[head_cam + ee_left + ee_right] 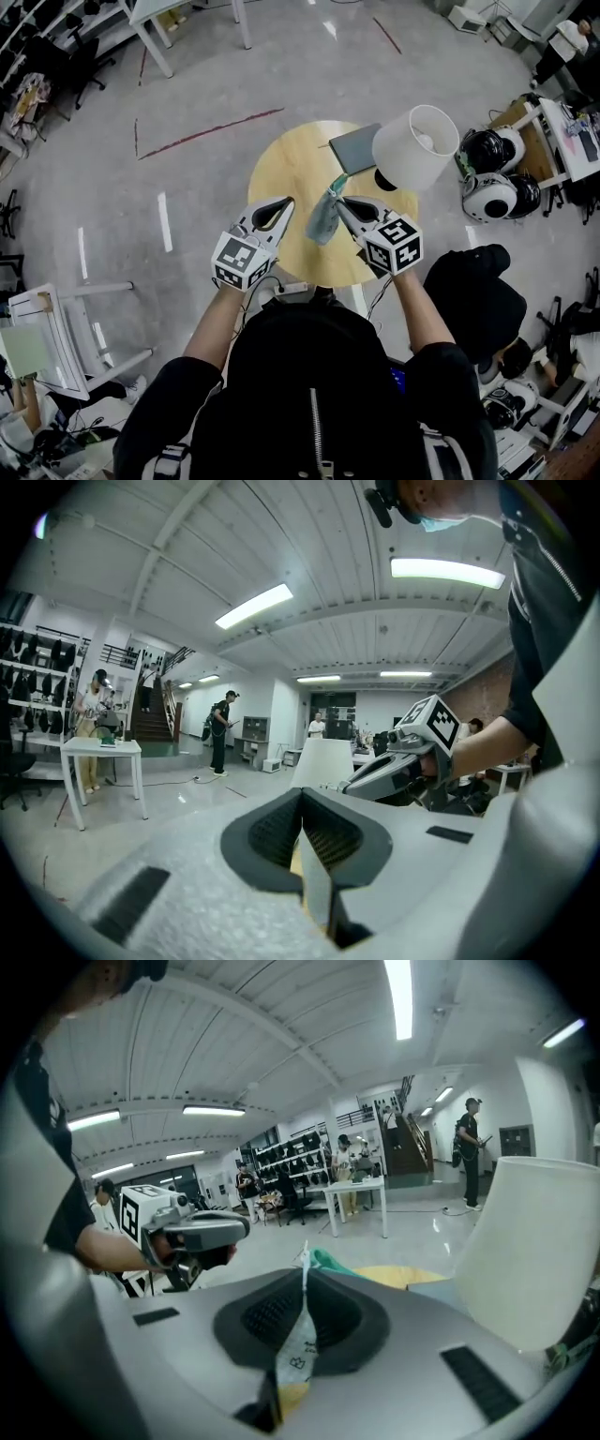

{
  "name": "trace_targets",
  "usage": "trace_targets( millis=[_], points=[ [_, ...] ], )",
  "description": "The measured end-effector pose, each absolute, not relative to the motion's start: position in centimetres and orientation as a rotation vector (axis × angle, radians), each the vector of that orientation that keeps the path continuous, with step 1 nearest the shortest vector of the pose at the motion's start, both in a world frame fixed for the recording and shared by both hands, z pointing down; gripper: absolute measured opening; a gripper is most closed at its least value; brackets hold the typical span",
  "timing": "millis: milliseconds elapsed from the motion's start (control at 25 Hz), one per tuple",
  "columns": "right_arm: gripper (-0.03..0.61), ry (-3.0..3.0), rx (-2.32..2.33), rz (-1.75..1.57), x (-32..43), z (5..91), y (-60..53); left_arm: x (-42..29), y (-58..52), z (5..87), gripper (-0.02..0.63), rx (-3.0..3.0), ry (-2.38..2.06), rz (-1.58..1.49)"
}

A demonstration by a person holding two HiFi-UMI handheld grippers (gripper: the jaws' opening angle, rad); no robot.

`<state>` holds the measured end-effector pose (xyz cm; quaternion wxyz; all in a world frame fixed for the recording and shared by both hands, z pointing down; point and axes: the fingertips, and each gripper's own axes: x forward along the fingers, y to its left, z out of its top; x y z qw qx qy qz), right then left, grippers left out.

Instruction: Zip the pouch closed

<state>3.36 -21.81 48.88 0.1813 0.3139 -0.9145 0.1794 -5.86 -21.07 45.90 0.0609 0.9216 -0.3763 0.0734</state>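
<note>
Right gripper (342, 202) pinches the pouch (323, 217) edge above the tabletop (281, 169). Left gripper (286, 201) closed, empty. Zipping looks unstarted; next, left opens and catches the pull.

Illumination: bright, even, cool white; source, ceiling strip lights (253, 606) overhead.
Glare: pale streaks on the glossy floor (165, 221).
Shadows: soft and faint.
Distortion: both gripper views fisheye, ceiling lines bowed, corners black; head view curved at its edges.
Focus: hall sharp; near shells of left tongs (302, 797) and right tongs (304, 1274) slightly soft, grainy.
</note>
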Motion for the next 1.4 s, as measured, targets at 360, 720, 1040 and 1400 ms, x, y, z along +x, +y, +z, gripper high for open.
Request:
trace_targets(
  millis=[360,720,1040,1400],
  points=[
    [0.018,-2.670,0.827,0.457,-0.1,45.5,-19.3,-4.9,-19.9,44.1,0.108,2.855,-0.888,0.148],
    [0.018,-2.706,0.702,0.432,-1.8,44.8,-16.8,-3.5,-18.4,44.4,0.126,2.827,-0.679,0.089],
    [0.018,-2.694,0.696,0.463,-2.1,45.5,-16.0,-3.7,-17.5,44.0,0.054,2.862,-0.635,0.069],
    [0.018,-2.695,0.728,0.525,-1.6,46.2,-15.6,-3.3,-16.9,44.4,0.008,2.900,-0.623,0.119]
  ],
)
